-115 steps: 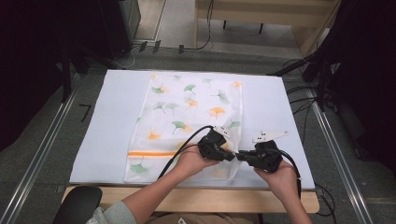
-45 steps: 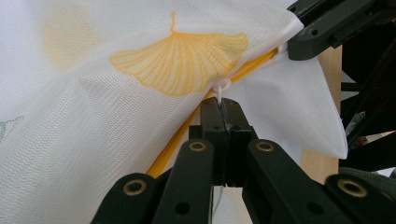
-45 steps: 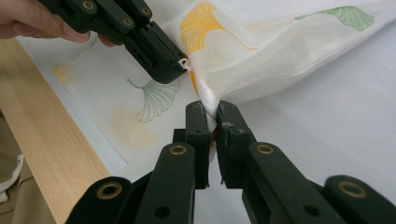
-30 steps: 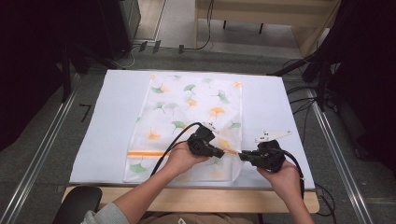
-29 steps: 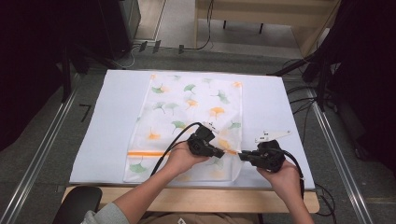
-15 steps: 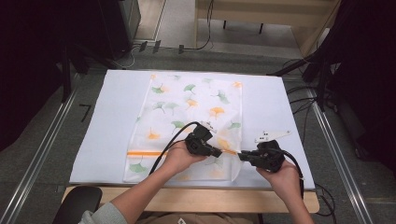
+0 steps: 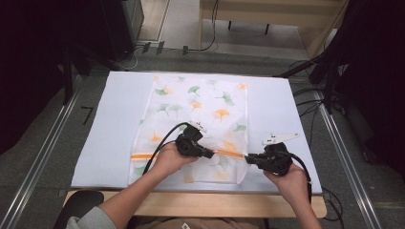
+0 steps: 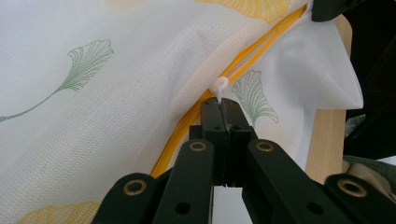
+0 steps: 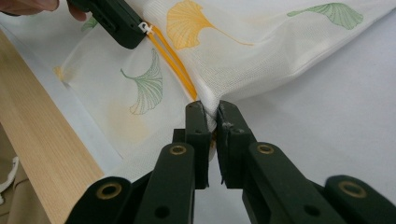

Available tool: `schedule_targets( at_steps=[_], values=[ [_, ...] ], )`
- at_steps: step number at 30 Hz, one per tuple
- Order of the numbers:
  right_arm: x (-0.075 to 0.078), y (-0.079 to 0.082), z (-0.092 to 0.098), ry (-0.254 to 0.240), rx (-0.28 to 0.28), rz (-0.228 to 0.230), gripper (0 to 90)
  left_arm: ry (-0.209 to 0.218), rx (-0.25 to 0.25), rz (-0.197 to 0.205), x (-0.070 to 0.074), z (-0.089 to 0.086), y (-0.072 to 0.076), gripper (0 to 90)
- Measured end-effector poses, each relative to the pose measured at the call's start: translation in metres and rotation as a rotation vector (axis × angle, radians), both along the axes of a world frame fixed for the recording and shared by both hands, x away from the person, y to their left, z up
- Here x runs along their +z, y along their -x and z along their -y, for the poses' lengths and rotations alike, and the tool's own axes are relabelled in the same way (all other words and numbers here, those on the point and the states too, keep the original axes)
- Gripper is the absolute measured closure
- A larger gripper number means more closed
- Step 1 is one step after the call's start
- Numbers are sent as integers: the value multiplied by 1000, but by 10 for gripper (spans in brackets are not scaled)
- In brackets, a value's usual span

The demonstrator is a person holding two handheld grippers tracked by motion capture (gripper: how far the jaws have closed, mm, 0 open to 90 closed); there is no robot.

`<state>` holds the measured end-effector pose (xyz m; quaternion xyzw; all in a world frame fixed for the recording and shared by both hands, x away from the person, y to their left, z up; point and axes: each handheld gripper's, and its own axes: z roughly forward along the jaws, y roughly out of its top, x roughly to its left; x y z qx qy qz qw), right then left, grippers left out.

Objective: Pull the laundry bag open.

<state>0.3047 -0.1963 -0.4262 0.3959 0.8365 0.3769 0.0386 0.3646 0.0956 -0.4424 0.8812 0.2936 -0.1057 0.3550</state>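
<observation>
Both grippers [image 7: 210,153] [image 7: 247,159] pinch the mesh bag [image 7: 200,109]; white mat [image 7: 110,124] beneath.

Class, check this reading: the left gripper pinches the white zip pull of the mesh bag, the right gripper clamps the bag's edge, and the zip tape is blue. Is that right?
One slip: the zip tape is orange, not blue, as the left gripper view shows. The left gripper does pinch the white zip pull, and the right gripper clamps the mesh bag edge.

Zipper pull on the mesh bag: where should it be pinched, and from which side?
By the small white tab standing up off the orange zipper, coming in along the zipper line so the jaws close across its flat faces, as the left gripper does.
</observation>
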Motion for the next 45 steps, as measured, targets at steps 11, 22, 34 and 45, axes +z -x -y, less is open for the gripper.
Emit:
schedule_targets(
  at_steps=[11, 22, 34, 45],
  values=[
    [-1, -1, 2, -4, -9, 1, 861, 20, 2, 5, 4, 0, 2, 900],
    [-2, -1, 3, 1, -10, -10, 858, 18, -5, 3, 3, 0, 2, 900],
    [-2, -1, 3, 2, -6, -6, 856, 14, -5, -1, 2, -2, 2, 900],
    [-2, -1, 7, 7, -9, -12, 856, -17, 20, -13, 4, -24, -1, 900]
  ],
)
